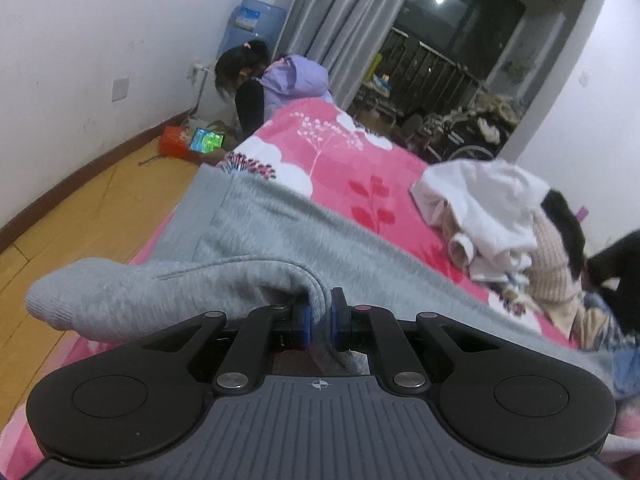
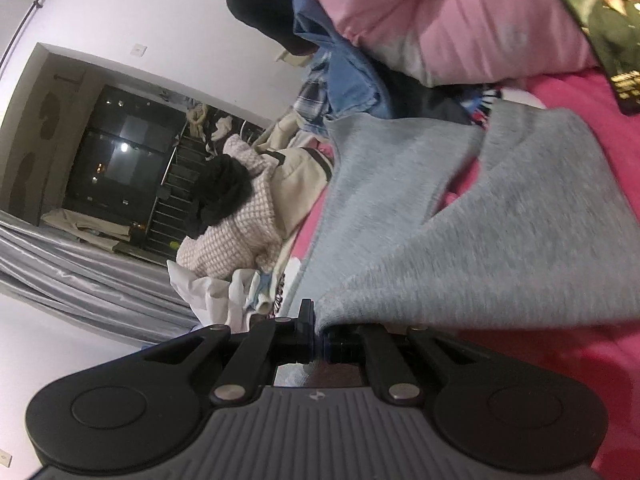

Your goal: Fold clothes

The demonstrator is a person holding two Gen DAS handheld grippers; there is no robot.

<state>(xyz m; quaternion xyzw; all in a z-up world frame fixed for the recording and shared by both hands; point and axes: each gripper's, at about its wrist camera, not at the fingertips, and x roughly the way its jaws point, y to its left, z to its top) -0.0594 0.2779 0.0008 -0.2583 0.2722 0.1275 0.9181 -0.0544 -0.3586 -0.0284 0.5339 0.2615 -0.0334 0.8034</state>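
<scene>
On the pink floral blanket (image 1: 360,160) covering the bed, a grey knit garment (image 1: 280,232) lies spread from the near edge toward the middle. The left gripper (image 1: 320,326) is clamped on a bunched fold of that garment, the cloth pinched between its blue pads; a ribbed cuff (image 1: 52,300) hangs off to the left, over the bed's left edge. The right gripper (image 2: 318,334) is closed on another edge of the same garment (image 2: 480,240), which fans out from the jaws across the blanket (image 2: 580,380). A pile of mixed clothes (image 1: 492,220) sits toward the far right corner. A person in a lilac hooded jacket (image 1: 288,80) crouches on the wooden floor (image 1: 100,208) beyond the far left corner.
</scene>
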